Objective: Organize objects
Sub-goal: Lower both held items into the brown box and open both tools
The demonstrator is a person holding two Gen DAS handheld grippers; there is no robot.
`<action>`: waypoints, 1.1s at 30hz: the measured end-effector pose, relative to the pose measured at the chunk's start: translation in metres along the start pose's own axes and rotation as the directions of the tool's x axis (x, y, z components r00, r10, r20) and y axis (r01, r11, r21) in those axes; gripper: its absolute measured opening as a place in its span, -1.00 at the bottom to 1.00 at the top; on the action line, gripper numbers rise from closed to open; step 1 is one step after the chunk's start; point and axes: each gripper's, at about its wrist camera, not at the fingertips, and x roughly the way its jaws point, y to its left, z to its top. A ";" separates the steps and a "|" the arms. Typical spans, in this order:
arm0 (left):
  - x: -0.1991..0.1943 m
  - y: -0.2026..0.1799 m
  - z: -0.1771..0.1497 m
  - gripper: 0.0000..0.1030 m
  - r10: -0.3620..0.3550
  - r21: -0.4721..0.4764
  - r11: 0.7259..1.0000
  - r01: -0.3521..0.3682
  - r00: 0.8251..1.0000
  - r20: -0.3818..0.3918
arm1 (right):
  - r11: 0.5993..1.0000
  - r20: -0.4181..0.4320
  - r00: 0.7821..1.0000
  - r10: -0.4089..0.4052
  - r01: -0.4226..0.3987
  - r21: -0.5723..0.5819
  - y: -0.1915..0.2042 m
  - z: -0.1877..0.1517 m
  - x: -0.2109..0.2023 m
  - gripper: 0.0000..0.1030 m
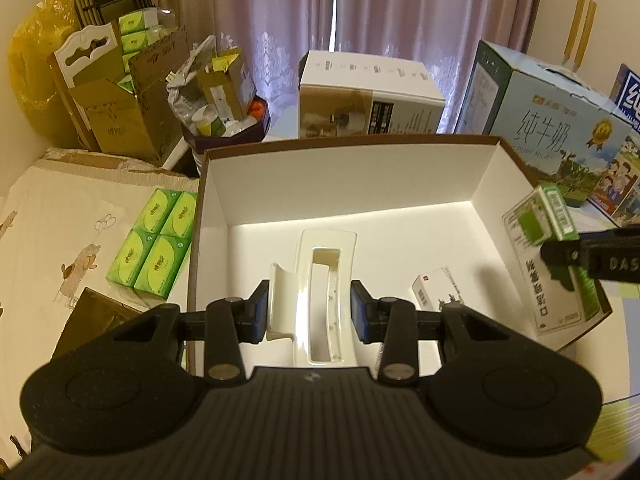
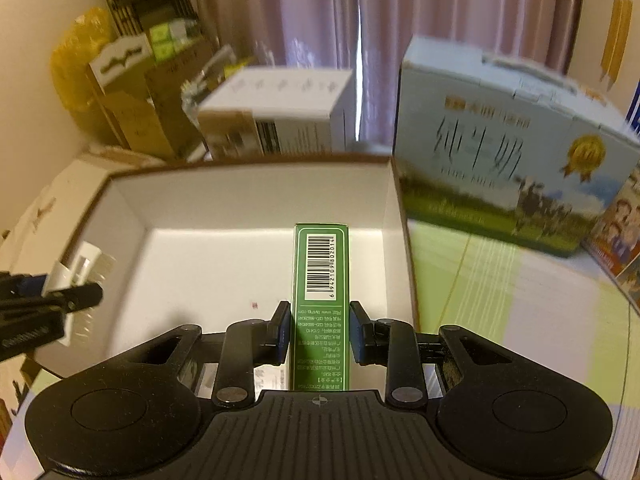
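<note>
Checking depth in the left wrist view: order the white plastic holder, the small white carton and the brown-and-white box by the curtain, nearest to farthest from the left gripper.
1. white plastic holder, between the jaws.
2. small white carton, right, on the tray floor.
3. brown-and-white box, beyond the tray.

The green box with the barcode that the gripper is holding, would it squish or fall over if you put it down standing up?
The green carton is thin card, so it would probably dent if squeezed hard. The right gripper pinches its narrow sides without visibly crushing it, so it seems fairly stiff. It looks tall and slim, so standing on end in the white box it may tip easily.
</note>
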 end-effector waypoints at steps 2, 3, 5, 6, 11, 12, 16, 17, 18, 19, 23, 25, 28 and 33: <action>0.005 -0.001 -0.001 -0.32 0.004 0.000 1.000 -0.004 1.000 -0.008 | 1.000 -0.029 1.000 -0.005 0.005 -0.003 -0.001 -0.002 0.011 -0.49; 0.006 -0.001 -0.001 -0.32 0.003 0.001 1.000 -0.003 1.000 -0.012 | 1.000 -0.041 0.999 -0.009 0.008 -0.005 -0.001 -0.003 0.016 -0.49; 0.010 -0.001 -0.002 -0.32 0.004 0.002 1.000 -0.004 1.000 -0.019 | 1.000 -0.062 0.998 -0.014 0.013 -0.012 -0.002 -0.004 0.023 -0.49; 0.012 -0.001 -0.002 -0.32 0.005 0.003 1.000 -0.005 1.000 -0.022 | 1.000 -0.070 0.997 -0.015 0.014 -0.014 -0.002 -0.005 0.026 -0.48; 0.020 -0.002 -0.003 -0.32 0.004 -0.002 1.000 -0.004 0.999 -0.038 | 1.000 -0.105 0.994 -0.021 0.020 -0.015 -0.005 -0.006 0.039 -0.49; 0.021 -0.002 -0.003 -0.32 0.003 -0.001 1.000 -0.003 0.999 -0.040 | 1.000 -0.109 0.994 -0.024 0.022 -0.017 -0.006 -0.007 0.041 -0.49; 0.026 -0.003 -0.005 -0.31 0.003 0.000 1.000 -0.003 0.999 -0.051 | 1.000 -0.126 0.992 -0.026 0.024 -0.015 -0.007 -0.010 0.047 -0.48; 0.027 -0.003 -0.005 -0.31 0.003 -0.001 1.000 -0.003 0.999 -0.054 | 0.999 -0.128 0.991 -0.028 0.026 -0.018 -0.008 -0.011 0.048 -0.48; 0.028 -0.004 -0.006 -0.31 0.004 -0.001 1.000 -0.004 0.998 -0.057 | 0.999 -0.125 0.992 -0.034 0.031 -0.027 -0.007 -0.011 0.049 -0.49; 0.029 -0.004 -0.006 -0.31 0.004 -0.001 1.000 -0.004 0.998 -0.060 | 0.999 -0.125 0.991 -0.037 0.034 -0.033 -0.006 -0.011 0.049 -0.48; 0.034 -0.006 -0.007 -0.31 0.005 -0.001 1.000 -0.005 0.998 -0.069 | 0.999 -0.130 0.991 -0.031 0.027 -0.035 -0.006 -0.009 0.049 -0.48; 0.035 -0.006 -0.007 -0.31 0.004 0.000 1.000 -0.004 0.997 -0.073 | 0.999 -0.130 0.991 -0.029 0.024 -0.043 -0.005 -0.009 0.050 -0.48; 0.037 -0.007 -0.008 -0.31 0.004 0.001 1.000 -0.004 0.997 -0.077 | 0.997 -0.131 0.991 -0.028 0.019 -0.070 0.000 -0.010 0.051 -0.48; 0.040 -0.008 -0.009 -0.31 0.007 0.001 1.000 -0.006 0.996 -0.084 | 0.998 -0.134 0.991 -0.026 0.018 -0.060 0.000 -0.009 0.051 -0.34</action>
